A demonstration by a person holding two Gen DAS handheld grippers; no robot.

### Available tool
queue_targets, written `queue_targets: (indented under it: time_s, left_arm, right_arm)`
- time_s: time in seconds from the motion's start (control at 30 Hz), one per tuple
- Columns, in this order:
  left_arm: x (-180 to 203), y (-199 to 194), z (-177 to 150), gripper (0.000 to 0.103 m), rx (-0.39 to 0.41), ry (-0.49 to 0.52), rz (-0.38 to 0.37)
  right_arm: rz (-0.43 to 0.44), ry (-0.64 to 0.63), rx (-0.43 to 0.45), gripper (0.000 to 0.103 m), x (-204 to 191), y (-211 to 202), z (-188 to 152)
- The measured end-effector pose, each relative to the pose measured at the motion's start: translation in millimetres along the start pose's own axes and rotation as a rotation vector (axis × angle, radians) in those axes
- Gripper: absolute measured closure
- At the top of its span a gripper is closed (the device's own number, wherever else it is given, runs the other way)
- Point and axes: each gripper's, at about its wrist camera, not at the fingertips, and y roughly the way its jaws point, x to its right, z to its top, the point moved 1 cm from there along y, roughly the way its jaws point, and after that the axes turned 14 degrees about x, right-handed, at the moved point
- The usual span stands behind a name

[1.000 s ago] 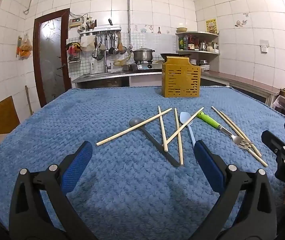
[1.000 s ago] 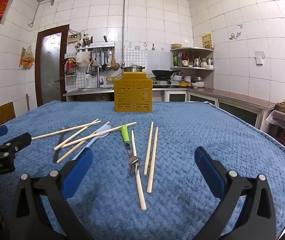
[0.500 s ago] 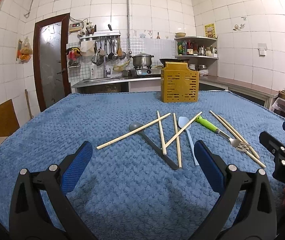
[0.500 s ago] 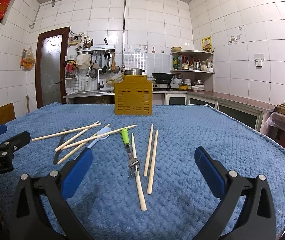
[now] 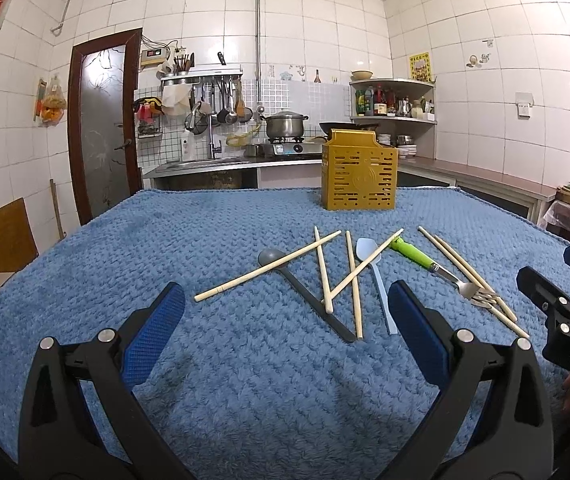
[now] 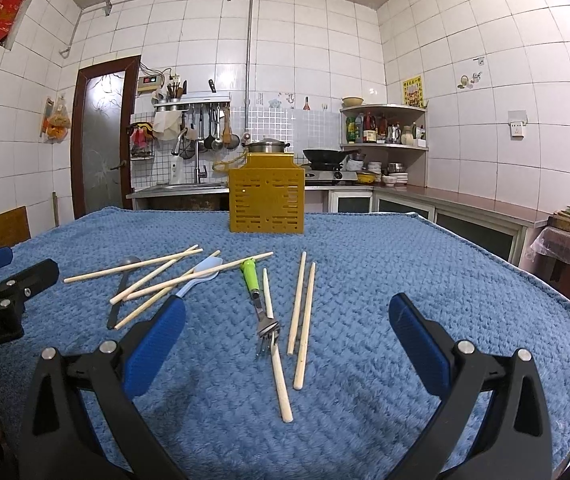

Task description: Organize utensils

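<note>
Blue towel (image 5: 133, 248); scattered chopsticks (image 6: 300, 312); yellow holder (image 6: 266, 198)

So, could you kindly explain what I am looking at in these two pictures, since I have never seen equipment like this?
There is no robot here: a person holds a two-finger gripper in each hand, and each gripper carries a fisheye camera looking forward along its fingers. One picture is from the left gripper, the other from the right gripper. The black arms with blue pads at the bottom of each picture are that gripper's own fingers. Both are open and hold nothing. Each camera also catches the other gripper at the picture's edge.

On the blue towel lie loose wooden chopsticks, a green-handled fork, a light blue spoon and a grey spoon. The yellow slotted utensil holder stands upright at the far side, probably where they will go.
</note>
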Motion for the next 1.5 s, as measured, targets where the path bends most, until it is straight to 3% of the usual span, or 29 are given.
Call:
queue_targets:
  time_s: [1.5]
  left_arm:
    - [2.4, -0.3, -0.4, 0.005, -0.001, -0.003, -0.007]
  right_arm:
    - [-0.007, -0.002, 0.013, 0.004, 0.6, -1.5, -2.5]
